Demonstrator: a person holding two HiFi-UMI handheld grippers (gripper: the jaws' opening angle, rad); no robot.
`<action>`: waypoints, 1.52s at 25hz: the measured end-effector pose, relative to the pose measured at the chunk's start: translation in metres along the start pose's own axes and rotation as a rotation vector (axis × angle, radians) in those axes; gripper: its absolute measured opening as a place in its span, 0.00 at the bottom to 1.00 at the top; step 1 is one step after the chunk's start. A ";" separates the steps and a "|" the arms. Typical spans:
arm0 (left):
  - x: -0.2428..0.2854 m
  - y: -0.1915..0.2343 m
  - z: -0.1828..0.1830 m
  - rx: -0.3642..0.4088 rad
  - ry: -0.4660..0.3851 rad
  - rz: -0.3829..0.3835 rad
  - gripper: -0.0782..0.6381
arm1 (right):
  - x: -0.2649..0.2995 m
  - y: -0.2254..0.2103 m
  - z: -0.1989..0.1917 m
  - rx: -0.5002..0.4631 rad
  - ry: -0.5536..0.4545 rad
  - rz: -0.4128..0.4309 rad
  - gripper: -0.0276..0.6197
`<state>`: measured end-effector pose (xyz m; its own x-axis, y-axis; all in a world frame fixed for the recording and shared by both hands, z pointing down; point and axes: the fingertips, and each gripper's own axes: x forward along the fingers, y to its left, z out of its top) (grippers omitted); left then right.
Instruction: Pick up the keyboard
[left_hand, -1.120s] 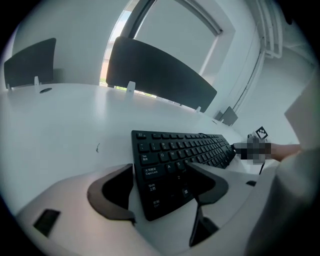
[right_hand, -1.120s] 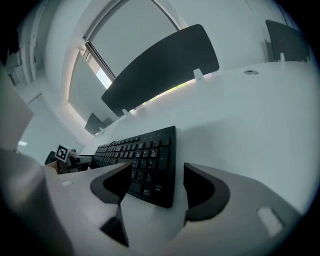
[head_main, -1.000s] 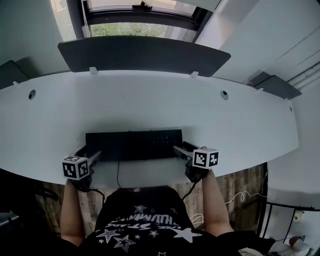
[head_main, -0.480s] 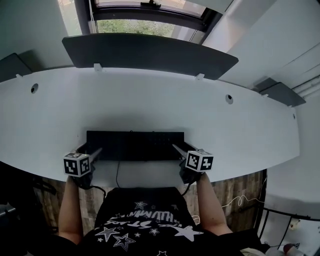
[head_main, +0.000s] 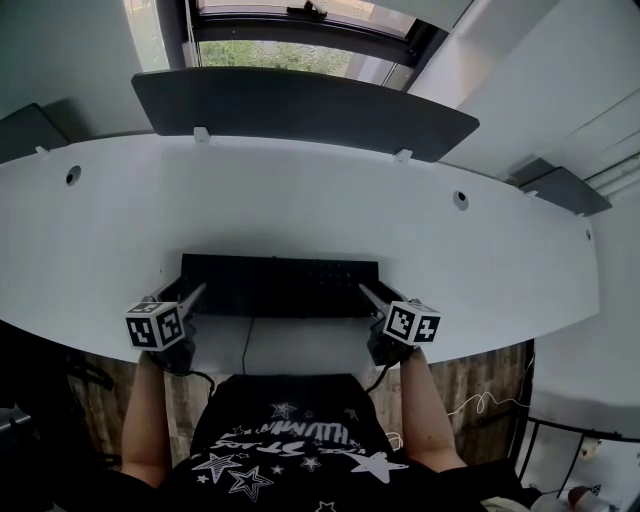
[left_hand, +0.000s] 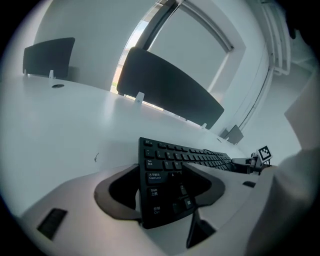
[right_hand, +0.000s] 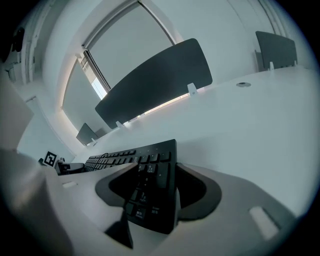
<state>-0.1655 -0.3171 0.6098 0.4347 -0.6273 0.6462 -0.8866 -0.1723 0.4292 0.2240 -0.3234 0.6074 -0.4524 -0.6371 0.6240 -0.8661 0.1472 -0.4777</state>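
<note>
A black keyboard (head_main: 280, 285) lies flat near the front edge of the white desk (head_main: 320, 200). My left gripper (head_main: 190, 295) straddles its left end and my right gripper (head_main: 368, 295) straddles its right end, both angled down from the front. In the left gripper view the keyboard (left_hand: 200, 157) runs away between the jaws of the left gripper (left_hand: 162, 170), which are closing. In the right gripper view the keyboard (right_hand: 115, 157) sits likewise inside the right gripper (right_hand: 156, 167), whose jaws are closing too. I see no pad pressing firmly on it.
A thin cable (head_main: 247, 340) runs from the keyboard over the desk's front edge. A dark divider panel (head_main: 300, 110) stands along the desk's far side under a window. Two round cable holes (head_main: 73, 175) (head_main: 460, 199) are in the desk.
Both grippers have stayed at the keyboard's ends, with small shifts. The left marker cube has turned a little. The keyboard sits slightly farther right in the view.
</note>
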 end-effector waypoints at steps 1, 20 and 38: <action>-0.002 -0.001 0.003 -0.010 -0.016 -0.001 0.49 | -0.002 0.001 0.003 -0.001 -0.013 0.002 0.39; -0.053 -0.027 0.086 -0.076 -0.298 -0.072 0.39 | -0.046 0.044 0.095 -0.054 -0.315 0.077 0.34; -0.091 -0.047 0.113 -0.088 -0.421 -0.119 0.38 | -0.072 0.057 0.109 -0.005 -0.405 0.100 0.31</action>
<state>-0.1811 -0.3383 0.4594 0.4148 -0.8648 0.2830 -0.8095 -0.2087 0.5487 0.2299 -0.3521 0.4677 -0.4148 -0.8657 0.2803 -0.8235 0.2262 -0.5202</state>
